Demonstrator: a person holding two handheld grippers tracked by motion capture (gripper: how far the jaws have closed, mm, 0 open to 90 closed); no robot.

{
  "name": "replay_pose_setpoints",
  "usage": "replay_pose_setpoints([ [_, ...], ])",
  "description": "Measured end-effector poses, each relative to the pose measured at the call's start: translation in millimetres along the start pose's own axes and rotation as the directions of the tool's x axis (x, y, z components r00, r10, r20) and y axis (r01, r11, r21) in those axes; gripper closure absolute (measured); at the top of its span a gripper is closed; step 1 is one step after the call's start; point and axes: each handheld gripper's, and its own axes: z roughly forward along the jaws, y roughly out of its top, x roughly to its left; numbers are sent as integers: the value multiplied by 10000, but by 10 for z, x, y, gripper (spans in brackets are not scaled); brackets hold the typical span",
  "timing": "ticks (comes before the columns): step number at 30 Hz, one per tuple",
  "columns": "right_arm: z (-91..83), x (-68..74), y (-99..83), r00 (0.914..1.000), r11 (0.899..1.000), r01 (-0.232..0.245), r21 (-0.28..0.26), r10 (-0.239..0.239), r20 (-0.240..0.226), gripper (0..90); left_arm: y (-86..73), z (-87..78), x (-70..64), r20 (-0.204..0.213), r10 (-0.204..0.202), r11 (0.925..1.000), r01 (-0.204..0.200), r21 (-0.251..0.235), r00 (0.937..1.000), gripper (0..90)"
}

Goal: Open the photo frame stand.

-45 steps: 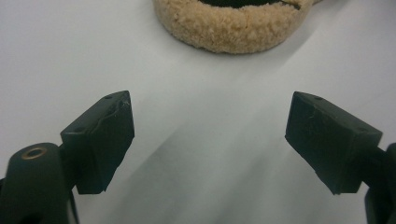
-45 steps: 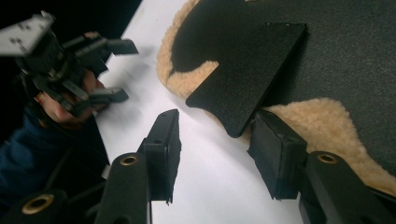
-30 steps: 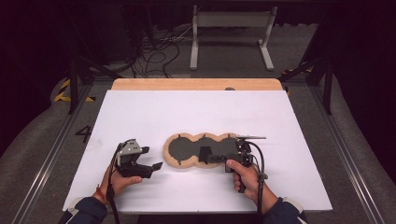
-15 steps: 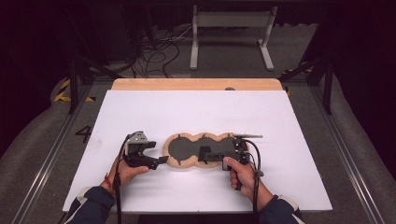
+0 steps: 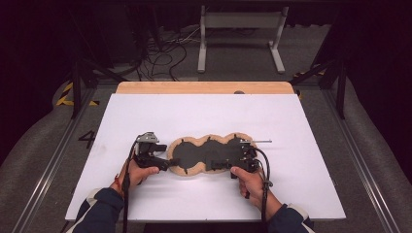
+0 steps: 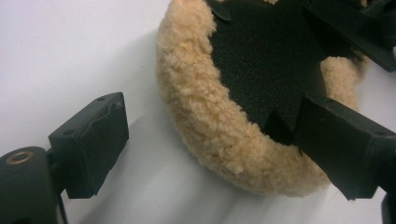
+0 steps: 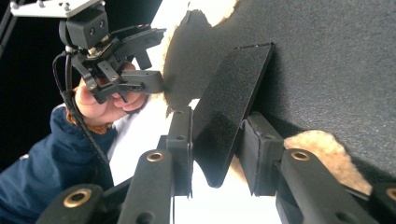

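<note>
Fleece-edged black pad (image 5: 208, 154) sits at the left gripper (image 6: 210, 149)'s 12 o'clock, jaws wide around its rim; right gripper (image 7: 215, 149) pinches a black flap (image 7: 231, 107) at its 12.

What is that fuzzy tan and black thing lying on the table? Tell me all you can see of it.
The pad lies flat on the white table: three joined round lobes, black fabric inside, tan fleece rim, small black flaps. The right claw pinches one flap at its right end; the open left claw straddles its left rim.
</note>
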Motion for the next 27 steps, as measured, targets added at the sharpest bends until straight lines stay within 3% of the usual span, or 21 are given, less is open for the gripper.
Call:
replay_pose_setpoints([
  [2,1,2,-6,9995,9995,314,-30,-314,-22,674,-5,15,9,285,-183,9998,183,0,9994,105],
  [6,0,22,-15,9959,9959,904,-46,-904,82,675,2,45,-12,683,-154,9998,147,118,9975,119],
  [9,3,32,-16,9923,9924,1231,-73,-1230,165,675,48,89,-77,1002,261,9992,-290,271,9946,147],
  [11,3,27,-19,9920,9920,1257,-111,-1255,163,674,74,103,-106,943,380,9987,-411,304,9948,195],
  [16,-8,24,-23,9913,9913,1313,-132,-1312,82,676,97,85,-86,1060,192,9997,-204,105,9942,258],
  [20,-24,25,-14,9907,9907,1357,-1,-1357,97,720,139,-7,-121,723,400,9983,-367,-459,9966,354],
  [22,-33,34,-10,9901,9901,1405,0,-1405,74,728,156,-26,-168,448,683,9965,-659,-515,9967,367],
  [27,-51,69,11,9880,9882,1532,44,-1533,201,750,191,-86,-239,-149,1204,9891,-1212,-842,9926,408],
])
